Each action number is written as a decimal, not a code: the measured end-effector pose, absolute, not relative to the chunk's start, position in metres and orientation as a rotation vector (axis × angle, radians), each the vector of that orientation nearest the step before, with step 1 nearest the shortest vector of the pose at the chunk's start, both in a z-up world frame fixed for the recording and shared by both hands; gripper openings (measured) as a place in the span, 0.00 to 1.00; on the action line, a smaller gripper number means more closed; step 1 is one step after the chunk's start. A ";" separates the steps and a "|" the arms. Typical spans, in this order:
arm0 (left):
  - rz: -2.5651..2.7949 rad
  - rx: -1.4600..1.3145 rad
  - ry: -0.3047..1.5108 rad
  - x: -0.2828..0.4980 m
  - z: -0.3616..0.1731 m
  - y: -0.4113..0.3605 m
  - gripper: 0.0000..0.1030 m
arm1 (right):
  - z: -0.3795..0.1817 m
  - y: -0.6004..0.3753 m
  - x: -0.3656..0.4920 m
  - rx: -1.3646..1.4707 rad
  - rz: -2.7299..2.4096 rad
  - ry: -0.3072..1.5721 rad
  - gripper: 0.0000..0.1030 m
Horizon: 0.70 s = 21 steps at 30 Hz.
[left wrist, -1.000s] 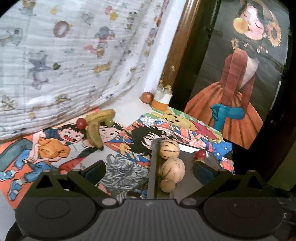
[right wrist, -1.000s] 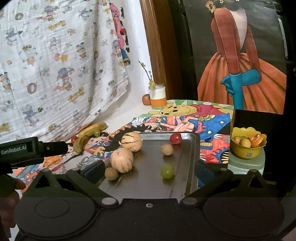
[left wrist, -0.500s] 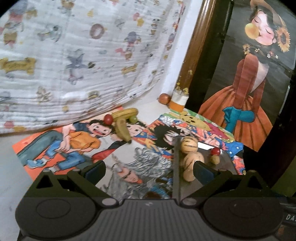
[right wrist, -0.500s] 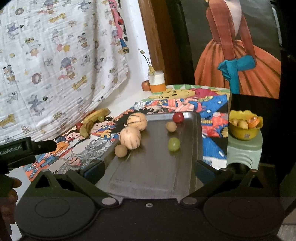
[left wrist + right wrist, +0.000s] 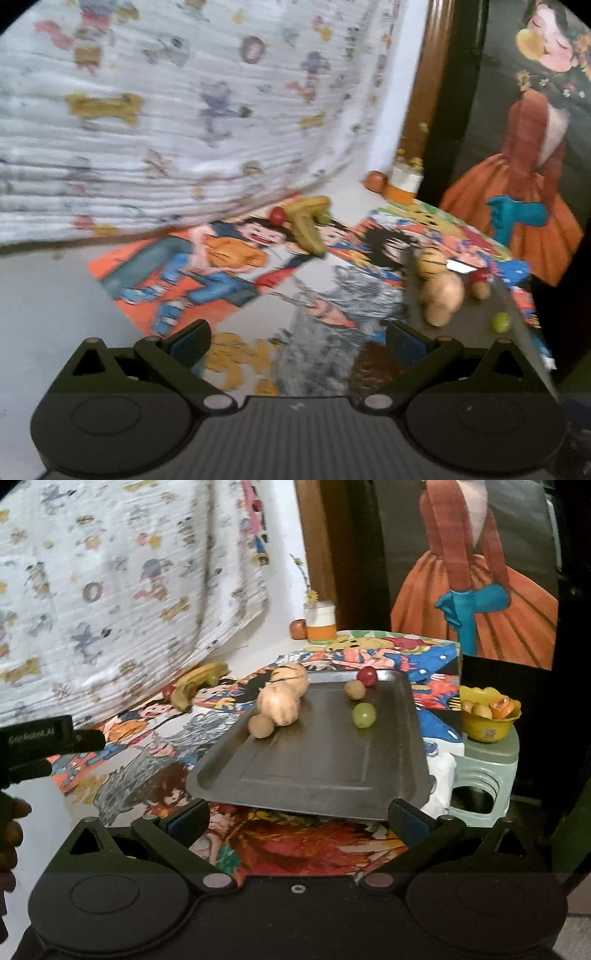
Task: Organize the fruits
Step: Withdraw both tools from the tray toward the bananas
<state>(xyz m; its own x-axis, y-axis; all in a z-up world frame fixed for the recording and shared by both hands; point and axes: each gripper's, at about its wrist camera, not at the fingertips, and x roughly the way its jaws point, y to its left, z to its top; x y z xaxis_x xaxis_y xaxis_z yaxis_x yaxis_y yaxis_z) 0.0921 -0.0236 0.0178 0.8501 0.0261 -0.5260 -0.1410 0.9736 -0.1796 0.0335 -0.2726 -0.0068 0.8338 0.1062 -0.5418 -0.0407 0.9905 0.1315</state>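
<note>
Right gripper [image 5: 298, 814] is hanging with jaws spread wide, nothing between them, just short of the near edge of the metal tray [image 5: 317, 760]. Left gripper [image 5: 297, 338] is also standing wide open and holding nothing, over the cartoon cloth [image 5: 229, 266] to the left of the tray [image 5: 517, 325]; its view is blurred.

Tray is lying on the cloth and serving as landmark. On its far left part two tan striped melons [image 5: 282, 694] are touching each other, with a small brown round fruit [image 5: 260, 726] touching the nearer one. Toward the tray's far right, a red cherry-like fruit [image 5: 367, 675] is sitting at the far rim, a small tan fruit [image 5: 355, 690] just in front of it, and a green grape [image 5: 364, 715] a bit nearer.

Left of the tray, off on the cloth, bananas [image 5: 197, 681] are lying with a small red fruit [image 5: 168, 691] beside them. Beyond the tray, a jar [image 5: 320, 622] and a reddish fruit [image 5: 297, 628] are standing by the wall. Right of the tray, a yellow bowl [image 5: 487, 723] of fruit pieces is sitting on a green stool [image 5: 480, 771].
</note>
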 end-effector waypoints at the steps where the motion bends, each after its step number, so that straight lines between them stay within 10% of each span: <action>1: 0.093 -0.214 0.543 0.090 0.018 -0.021 1.00 | -0.006 -0.271 0.033 0.111 0.083 0.577 0.99; 21: 0.248 -0.292 0.574 0.092 0.015 0.023 1.00 | 0.000 -0.228 0.052 0.005 0.227 0.595 0.99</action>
<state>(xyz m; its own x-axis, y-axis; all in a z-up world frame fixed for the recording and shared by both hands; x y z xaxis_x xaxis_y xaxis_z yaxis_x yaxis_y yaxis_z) 0.0925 0.0230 0.0154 0.8123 0.1481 -0.5642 -0.3089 0.9296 -0.2008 0.0518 -0.2277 0.0005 0.8039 0.2133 -0.5552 -0.2106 0.9751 0.0697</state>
